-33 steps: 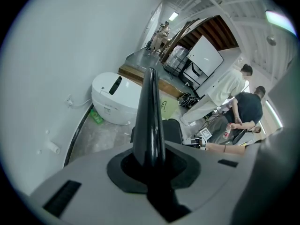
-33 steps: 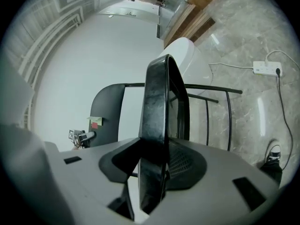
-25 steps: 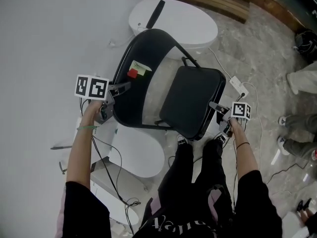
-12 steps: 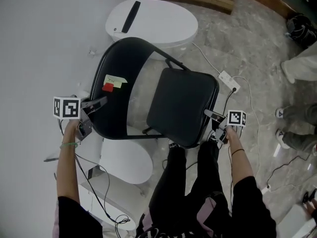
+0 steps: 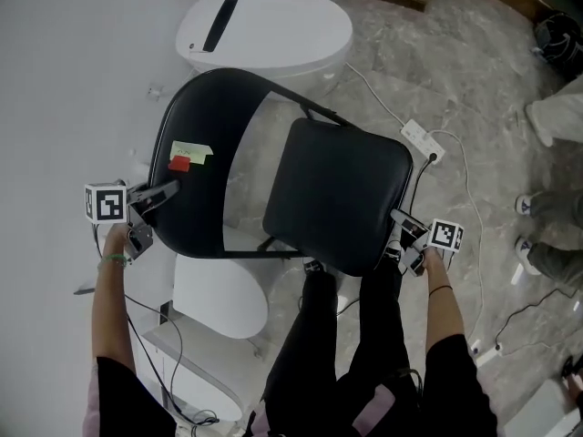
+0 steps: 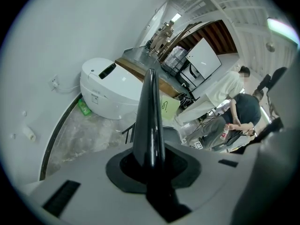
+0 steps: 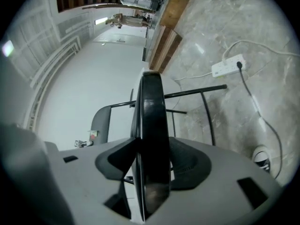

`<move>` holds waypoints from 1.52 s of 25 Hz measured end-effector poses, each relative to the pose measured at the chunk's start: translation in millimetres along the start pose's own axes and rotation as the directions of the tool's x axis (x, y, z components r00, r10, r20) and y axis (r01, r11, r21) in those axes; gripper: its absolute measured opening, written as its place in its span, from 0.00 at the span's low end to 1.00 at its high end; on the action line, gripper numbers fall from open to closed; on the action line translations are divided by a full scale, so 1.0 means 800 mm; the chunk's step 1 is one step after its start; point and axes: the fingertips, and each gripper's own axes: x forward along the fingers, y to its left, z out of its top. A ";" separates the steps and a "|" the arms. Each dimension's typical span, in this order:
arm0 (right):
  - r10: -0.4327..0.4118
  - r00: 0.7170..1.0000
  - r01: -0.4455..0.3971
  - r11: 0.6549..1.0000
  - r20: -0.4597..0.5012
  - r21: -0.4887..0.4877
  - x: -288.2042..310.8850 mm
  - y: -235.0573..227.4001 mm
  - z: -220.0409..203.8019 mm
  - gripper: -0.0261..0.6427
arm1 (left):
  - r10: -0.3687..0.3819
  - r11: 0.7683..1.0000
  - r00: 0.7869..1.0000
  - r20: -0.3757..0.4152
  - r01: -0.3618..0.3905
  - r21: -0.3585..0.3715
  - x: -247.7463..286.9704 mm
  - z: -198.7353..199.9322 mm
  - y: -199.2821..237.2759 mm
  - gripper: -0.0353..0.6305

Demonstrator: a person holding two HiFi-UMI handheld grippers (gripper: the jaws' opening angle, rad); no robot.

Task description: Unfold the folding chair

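Observation:
The black folding chair stands partly open on the floor, its curved backrest (image 5: 196,176) on the left and its padded seat (image 5: 332,194) on the right. A red and yellow sticker (image 5: 187,156) sits on the backrest. My left gripper (image 5: 157,197) is shut on the backrest's left edge, which runs up between the jaws as a thin black blade (image 6: 150,116). My right gripper (image 5: 405,230) is at the seat's near right corner. Its jaws are opening, with the thick seat edge (image 7: 151,125) still between them and a gap beside it.
A white oval appliance (image 5: 269,30) stands behind the chair by the wall. A white power strip (image 5: 424,141) and cables lie on the stone floor to the right. Another white unit (image 5: 219,294) sits under the chair's left. Bystanders' shoes (image 5: 528,253) are at the right edge.
The chair and my left gripper have shifted left and down in the head view. My right gripper has drawn back along the seat's corner toward me, and its jaws have parted.

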 end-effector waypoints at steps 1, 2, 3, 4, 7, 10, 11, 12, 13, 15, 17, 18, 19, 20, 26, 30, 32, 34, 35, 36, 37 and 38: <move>-0.061 0.998 0.061 0.998 0.027 -0.003 -0.019 -0.032 0.009 0.36 | 0.003 1.000 1.000 -0.001 -0.003 -0.014 0.020 -0.008 -0.009 0.16; -0.131 0.990 0.132 0.991 0.053 -0.007 -0.035 -0.055 0.016 0.36 | -0.017 0.999 1.000 -0.004 0.017 -0.037 0.037 -0.014 -0.018 0.16; -0.189 0.979 0.190 0.982 0.071 -0.011 -0.044 -0.064 0.019 0.28 | -0.064 0.996 0.998 -0.013 0.064 -0.060 0.046 -0.017 -0.029 0.16; -0.217 0.973 0.219 0.976 0.078 -0.016 -0.045 -0.059 0.018 0.24 | -0.122 0.991 0.992 -0.027 0.120 -0.061 0.049 -0.015 -0.043 0.16; -0.179 0.981 0.182 0.982 0.072 -0.040 -0.027 -0.020 0.014 0.20 | -0.127 0.989 0.990 -0.061 0.131 0.070 0.052 0.001 -0.068 0.22; -0.207 0.976 0.213 0.973 0.072 -0.091 -0.023 -0.010 0.015 0.20 | -0.038 0.993 0.999 -0.039 0.042 0.107 0.057 0.002 -0.049 0.16; -0.224 0.973 0.230 0.967 0.061 -0.110 -0.024 -0.010 0.014 0.20 | -0.025 0.994 0.999 -0.041 0.029 0.101 0.057 -0.001 -0.046 0.16; -0.239 0.970 0.243 0.962 0.047 -0.126 -0.025 -0.009 0.012 0.20 | -0.008 0.995 0.999 -0.042 0.012 0.103 0.056 -0.004 -0.046 0.16; -0.249 0.968 0.252 0.958 0.035 -0.137 -0.027 -0.007 0.011 0.20 | 0.014 0.993 0.999 -0.040 -0.009 0.113 0.055 -0.004 -0.046 0.16; -0.261 0.965 0.262 0.955 0.023 -0.142 -0.033 -0.002 0.009 0.20 | 0.056 0.989 0.998 -0.031 -0.051 0.141 0.053 -0.001 -0.046 0.16; -0.259 0.966 0.260 0.957 0.027 -0.130 -0.039 0.002 0.009 0.20 | 0.086 0.985 0.996 -0.021 -0.082 0.155 0.052 0.002 -0.045 0.18; -0.256 0.966 0.258 0.958 0.032 -0.122 -0.041 0.005 0.009 0.20 | 0.099 0.983 0.995 -0.017 -0.095 0.157 0.052 0.003 -0.044 0.18; -0.254 0.966 0.257 0.959 0.039 -0.116 -0.044 0.007 0.010 0.20 | 0.116 0.981 0.993 -0.012 -0.113 0.160 0.052 0.004 -0.042 0.19; -0.254 0.966 0.257 0.960 0.047 -0.111 -0.045 0.009 0.010 0.20 | 0.142 0.976 0.990 -0.005 -0.139 0.170 0.051 0.005 -0.039 0.20; -0.251 0.965 0.259 0.959 0.079 -0.115 -0.054 0.040 0.006 0.20 | 0.250 0.940 0.967 0.048 -0.255 0.227 0.047 0.002 -0.038 0.26; -0.238 0.964 0.253 0.959 0.117 -0.129 -0.059 0.076 0.010 0.20 | 0.294 0.930 0.953 0.070 -0.302 0.210 0.042 0.001 -0.036 0.28; -0.229 0.964 0.247 0.959 0.133 -0.140 -0.061 0.101 0.010 0.20 | 0.325 0.919 0.941 0.094 -0.337 0.206 0.034 0.005 -0.036 0.29; -0.223 0.965 0.244 0.957 0.140 -0.157 -0.061 0.129 0.007 0.20 | 0.339 0.916 0.935 0.104 -0.353 0.189 0.026 0.004 -0.037 0.30; -0.220 0.965 0.243 0.956 0.142 -0.167 -0.062 0.143 0.004 0.20 | 0.339 0.920 0.935 0.100 -0.352 0.172 0.024 0.001 -0.037 0.30; -0.217 0.966 0.240 0.954 0.143 -0.177 -0.063 0.158 0.001 0.20 | 0.339 0.924 0.936 0.092 -0.349 0.153 0.023 -0.004 -0.038 0.30; -0.211 0.967 0.236 0.953 0.143 -0.187 -0.064 0.174 -0.003 0.20 | 0.342 0.926 0.936 0.086 -0.351 0.142 0.021 -0.007 -0.040 0.30; -0.204 0.968 0.230 0.953 0.144 -0.198 -0.064 0.191 -0.008 0.20 | 0.348 0.923 0.933 0.087 -0.358 0.141 0.015 -0.009 -0.042 0.30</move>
